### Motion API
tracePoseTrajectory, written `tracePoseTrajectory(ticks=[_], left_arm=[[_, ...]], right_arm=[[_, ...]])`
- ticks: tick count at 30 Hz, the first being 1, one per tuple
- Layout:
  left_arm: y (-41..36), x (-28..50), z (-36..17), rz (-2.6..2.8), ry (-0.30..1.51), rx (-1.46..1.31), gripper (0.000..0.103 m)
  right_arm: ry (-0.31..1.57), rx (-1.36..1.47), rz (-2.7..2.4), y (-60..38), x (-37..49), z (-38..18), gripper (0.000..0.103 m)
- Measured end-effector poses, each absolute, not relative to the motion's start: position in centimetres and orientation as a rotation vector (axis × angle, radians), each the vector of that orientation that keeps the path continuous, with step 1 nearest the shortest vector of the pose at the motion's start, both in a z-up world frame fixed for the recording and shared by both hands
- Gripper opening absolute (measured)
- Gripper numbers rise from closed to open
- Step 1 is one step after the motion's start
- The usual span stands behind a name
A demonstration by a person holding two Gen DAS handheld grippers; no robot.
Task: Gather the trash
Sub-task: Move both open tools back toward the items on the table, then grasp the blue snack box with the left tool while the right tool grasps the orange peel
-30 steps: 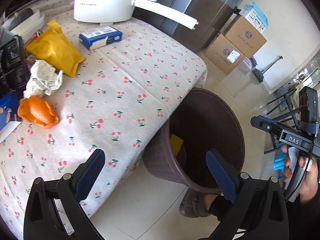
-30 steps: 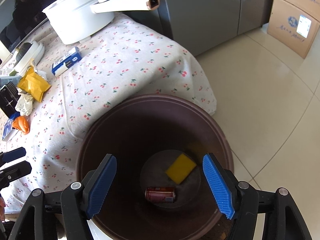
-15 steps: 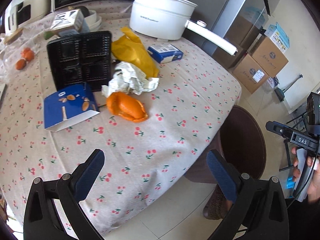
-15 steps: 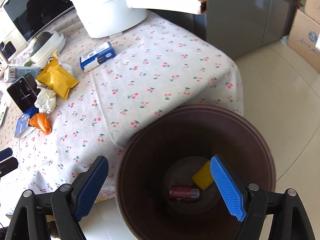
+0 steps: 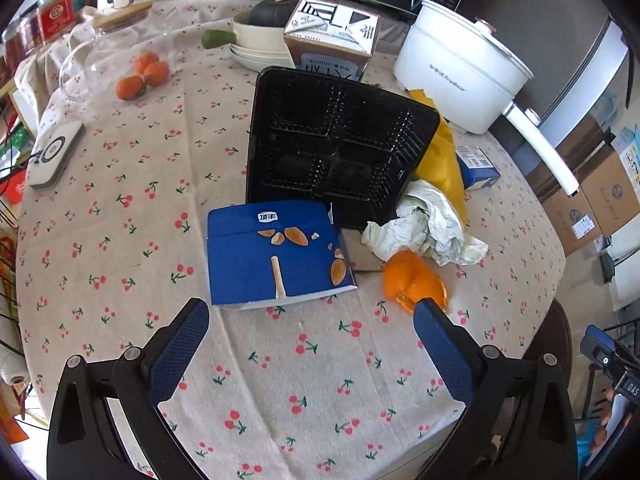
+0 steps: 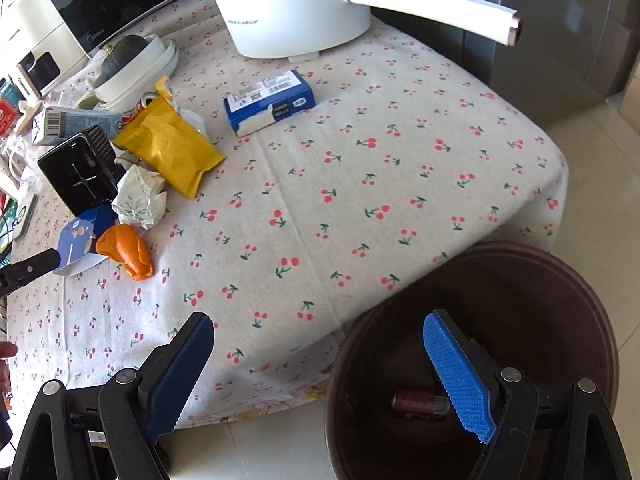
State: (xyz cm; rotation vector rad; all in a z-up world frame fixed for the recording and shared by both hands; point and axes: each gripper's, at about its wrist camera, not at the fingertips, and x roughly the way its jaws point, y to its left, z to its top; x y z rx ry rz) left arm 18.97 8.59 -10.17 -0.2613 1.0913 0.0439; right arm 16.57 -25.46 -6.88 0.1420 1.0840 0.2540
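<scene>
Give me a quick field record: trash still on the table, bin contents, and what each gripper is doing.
left gripper: open, empty, over the tablecloth, facing the trash pile
right gripper: open, empty, straddling the table edge and the bin rim
on table: orange peel, crumpled paper, blue snack box, black plastic tray, yellow bag, small blue carton
brown bin: holds a red can

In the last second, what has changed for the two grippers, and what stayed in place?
The left gripper swung from the brown bin to the table's trash pile, now facing the orange peel. The right gripper drifted off the bin toward the table, jaws wider. Both are empty. The can stayed in the bin.
</scene>
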Motion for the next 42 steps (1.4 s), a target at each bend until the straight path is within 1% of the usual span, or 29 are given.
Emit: tracePoseTrajectory(ticks=[5,10,12,18,20,22,23,25,26,28,29,31,33,42], left_arm=[[8.7,22.1,-12.9,0.122,1.144,-0.262,0.103],[9.6,23.7,-14.6,0.158,1.166,-0.301,0.103],[9.6,24.0,-14.5,0.174,1.156,-0.274,0.103],[11.7,23.6,-14.4,0.178,1.101,-0.365,0.103],[12.5,23.3,-14.2,0.157,1.076,-0.410,0.100],[13.4,23.1,-14.0,0.129,1.058,-0.457,0.089],[13.7,23.0,-13.9,0.116,1.051,-0.471,0.085],[14.1,22.9,-13.6,0.088,1.035,-0.480,0.066],[14.0,22.8,-13.4,0.081,1.028,-0.477,0.063],[13.5,22.4,-12.6,0.059,1.011,-0.471,0.041],[13.5,22.3,-12.3,0.048,1.008,-0.467,0.040],[13.4,22.2,-11.9,0.026,0.998,-0.461,0.033],[13.5,22.0,-11.4,0.013,0.994,-0.457,0.031],[14.5,19.3,-10.2,-0.018,1.017,-0.458,0.028]], right_arm=[[1.098,0.149,0.243,-24.7,17.8,-7.5,0.089],[1.116,0.149,0.228,-24.2,18.9,-8.2,0.089],[1.121,0.143,0.227,-23.8,19.1,-8.5,0.089],[1.131,0.123,0.231,-22.6,19.5,-8.9,0.089],[1.132,0.122,0.235,-22.1,19.6,-9.1,0.089],[1.133,0.118,0.238,-21.7,19.6,-9.1,0.089],[1.134,0.116,0.240,-21.5,19.6,-9.2,0.089],[1.135,0.115,0.241,-21.2,19.7,-9.2,0.089],[1.135,0.115,0.241,-21.0,19.7,-9.3,0.089],[1.133,0.116,0.243,-20.7,19.7,-9.2,0.089],[1.131,0.116,0.243,-20.5,19.7,-9.2,0.089],[1.127,0.119,0.244,-20.1,19.8,-9.1,0.089],[1.122,0.127,0.246,-19.6,19.8,-9.0,0.089],[1.101,0.135,0.302,-15.0,20.7,-9.2,0.089]])
